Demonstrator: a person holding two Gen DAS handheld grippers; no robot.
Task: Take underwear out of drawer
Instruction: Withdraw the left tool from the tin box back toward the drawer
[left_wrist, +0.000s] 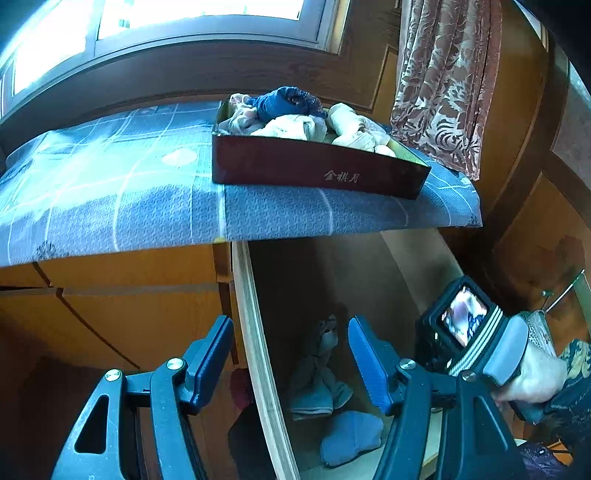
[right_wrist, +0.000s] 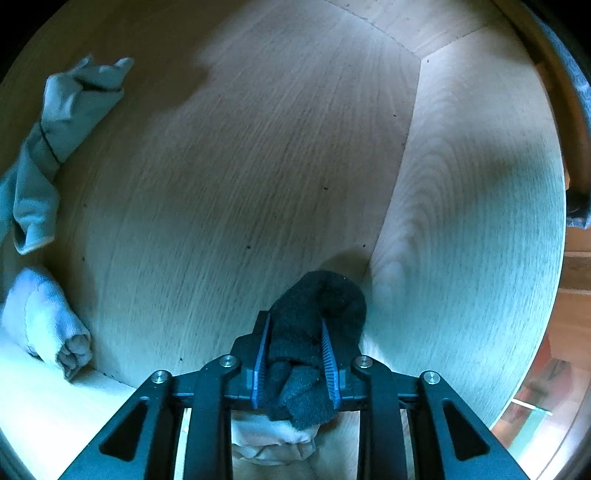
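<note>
Open wooden drawer (left_wrist: 258, 369) pulled out below a cabinet top draped in a blue grid-patterned cloth (left_wrist: 110, 192), pale plywood floor (right_wrist: 258, 166) mostly bare. On the cloth, above the drawer's back end, a dark red box (left_wrist: 314, 170) heaped with cream and navy garments (left_wrist: 288, 110). Beyond the box, a window and a patterned brown curtain (left_wrist: 443, 81).

Left gripper (left_wrist: 291, 365) poised over the drawer's left wall, angled down and forward, fingers well apart with nothing between them, one finger outside the wall and the other over the drawer's inside.

Right gripper (right_wrist: 295, 363) aimed steeply down into the drawer near its right wall, seen from the left wrist view as a camera block with a lit screen (left_wrist: 461, 321) gripped by a bare hand (left_wrist: 532, 380) in a patterned sleeve. Fingers clamped on a dark fuzzy piece of underwear (right_wrist: 317, 325), the bundle squeezed between the blue ribbed pads (right_wrist: 261, 354) and bulging above and below them.

Along the drawer's left wall, a pale blue-grey twisted garment (right_wrist: 48, 147) and a small rolled light bundle (right_wrist: 48, 321). Under the right gripper, a crumpled white piece (right_wrist: 269, 439).
</note>
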